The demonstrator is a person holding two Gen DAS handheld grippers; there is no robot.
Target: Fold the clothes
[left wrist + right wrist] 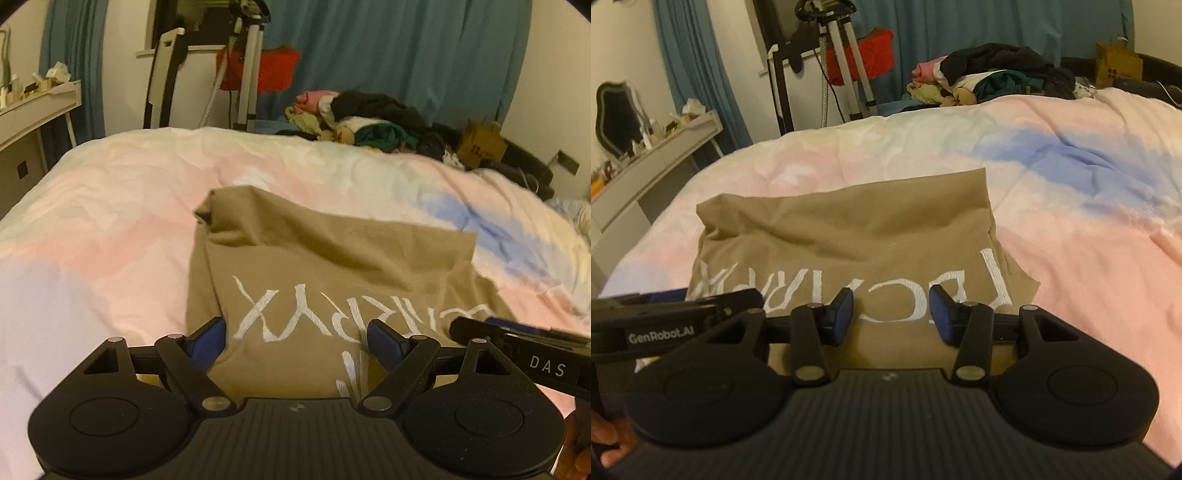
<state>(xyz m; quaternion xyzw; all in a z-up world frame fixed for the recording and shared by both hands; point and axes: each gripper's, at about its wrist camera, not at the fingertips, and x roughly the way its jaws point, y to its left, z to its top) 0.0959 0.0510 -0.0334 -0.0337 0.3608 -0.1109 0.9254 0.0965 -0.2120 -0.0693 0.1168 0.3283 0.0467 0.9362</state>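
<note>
Blue-padded fingers of the left gripper [297,341] stand spread apart, empty, just above the near part of a tan shirt [325,266] with white lettering. That shirt lies partly folded on the bed [110,206], its far fold bunched toward the bed's middle. At the bed's far edge sits a clothes pile [369,118]; behind it hang teal curtains [406,55], with a tripod [247,74] nearby.

Seen from the right wrist, the right gripper [892,317] also gapes, holding nothing, over the tan shirt's [849,221] near edge. The left gripper [665,321] shows beside it. A white desk [665,162] stands past the bed's [1071,203] left edge.
</note>
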